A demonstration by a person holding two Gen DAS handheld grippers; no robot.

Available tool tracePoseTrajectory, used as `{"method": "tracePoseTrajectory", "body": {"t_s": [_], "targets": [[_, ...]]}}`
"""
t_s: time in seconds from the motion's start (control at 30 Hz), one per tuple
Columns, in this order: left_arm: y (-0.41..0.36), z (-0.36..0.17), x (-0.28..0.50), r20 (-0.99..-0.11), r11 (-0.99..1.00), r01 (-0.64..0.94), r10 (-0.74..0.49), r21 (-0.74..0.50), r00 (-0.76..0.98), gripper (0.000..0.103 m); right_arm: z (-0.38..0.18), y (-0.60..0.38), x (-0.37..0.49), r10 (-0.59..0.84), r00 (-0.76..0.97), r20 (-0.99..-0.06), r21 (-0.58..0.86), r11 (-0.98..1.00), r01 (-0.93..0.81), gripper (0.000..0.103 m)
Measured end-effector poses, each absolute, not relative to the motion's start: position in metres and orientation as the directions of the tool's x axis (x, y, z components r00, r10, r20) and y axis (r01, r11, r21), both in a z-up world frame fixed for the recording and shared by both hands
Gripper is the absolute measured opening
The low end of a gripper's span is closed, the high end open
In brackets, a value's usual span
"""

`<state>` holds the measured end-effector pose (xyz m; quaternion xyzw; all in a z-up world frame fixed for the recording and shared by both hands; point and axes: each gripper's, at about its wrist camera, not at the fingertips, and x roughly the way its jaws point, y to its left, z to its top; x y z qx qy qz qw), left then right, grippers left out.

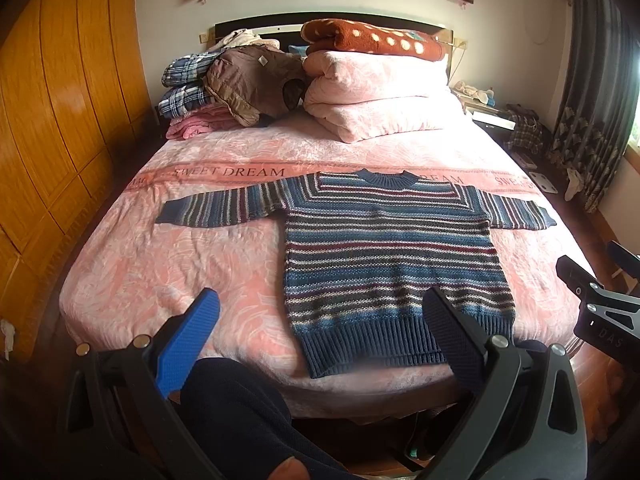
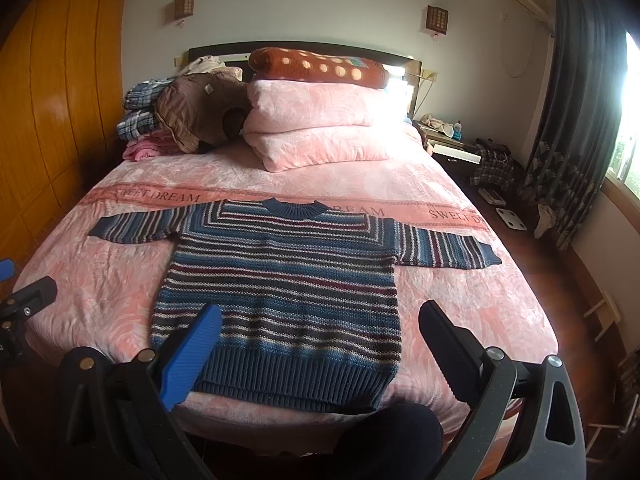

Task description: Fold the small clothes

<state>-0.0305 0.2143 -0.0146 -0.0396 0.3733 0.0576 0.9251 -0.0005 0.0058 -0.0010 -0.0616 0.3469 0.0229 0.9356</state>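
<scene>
Knitted striped sweater point(image 1: 384, 252) lies flat on the bed point(image 1: 160, 264), front down or up can't tell, both sleeves spread straight out sideways. Bands of blue, grey, white and maroon; chunky ribbed hem in dark blue at the bed's foot edge, ribbed round collar pointing to the headboard. Body roughly rectangular, no folds in it.

Bed cover is pink plush with a swirl pattern and a printed "SWEET DREAM" band running just behind the sweater's collar.

Left tongs point(image 1: 320, 320): wide open, nothing held, hovering off the foot edge of the bed. One finger has a blue ridged pad, the other a dark textured pad; the dark one overlaps the sweater hem in the left wrist view, contact not clear.

Right tongs point(image 2: 320, 332): also wide open, empty, same pad pair. Blue pad sits over the hem's left part in the right wrist view; touching or not, can't tell.

Behind the sweater, at the headboard: folded pink quilt point(image 1: 372, 92) with a rust-red blanket with pale dots point(image 1: 376, 40) stacked on top. Beside the quilt, a brown padded jacket point(image 1: 252, 84) leaning on a pile of plaid and pink clothes point(image 1: 188, 96).

Glossy orange wood wardrobe point(image 1: 60, 100) beside the bed. Person's dark-trousered legs point(image 1: 236, 412) at the foot of the bed.
</scene>
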Motion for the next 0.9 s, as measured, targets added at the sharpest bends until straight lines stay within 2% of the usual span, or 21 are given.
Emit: {"method": "tracePoseTrajectory", "body": {"t_s": [0.9], "targets": [[0.216, -0.027, -0.008, -0.725, 0.988, -0.149, 0.081, -0.03, 0.684, 0.1, -0.019, 0.006, 0.025, 0.009, 0.726, -0.688, -0.098, 0.99, -0.105, 0.099]]}}
